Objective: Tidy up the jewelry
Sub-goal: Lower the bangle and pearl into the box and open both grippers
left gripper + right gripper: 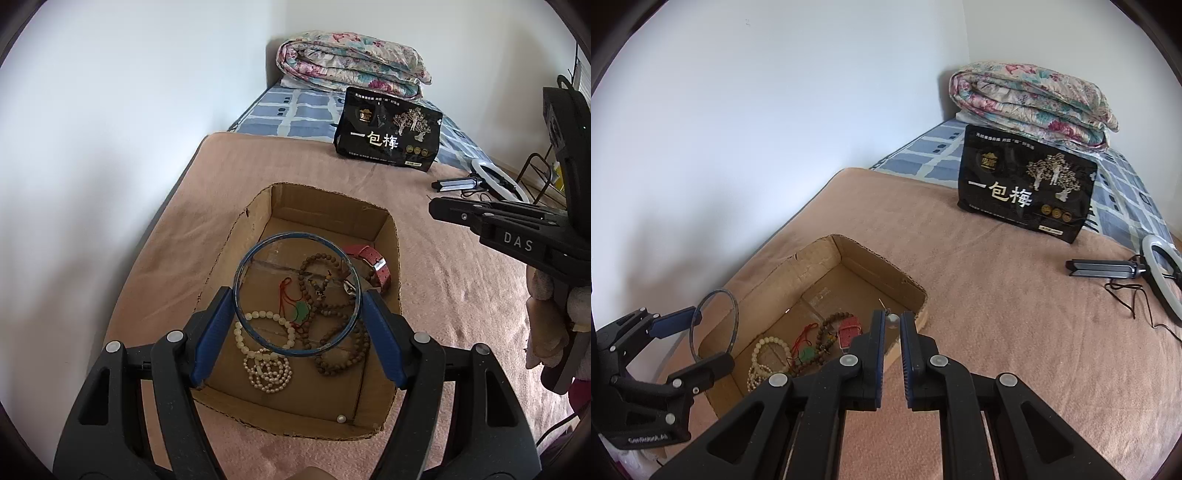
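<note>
Clamping blue bangle (295, 293) in left gripper (297, 314) above cardboard box (391, 229) for drop-in; pinching small pearl earring (892, 320) in right gripper (892, 325).

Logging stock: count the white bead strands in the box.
2: a cream bracelet near the box's left wall; a small-pearl strand beside it, nearer the camera. Brown beads may hide more.

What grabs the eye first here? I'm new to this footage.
A blue bangle gripped in the left tongs, held over a cardboard box of beads. The right tongs pinch a small pearl earring. A black snack bag stands behind on the bed.
</note>
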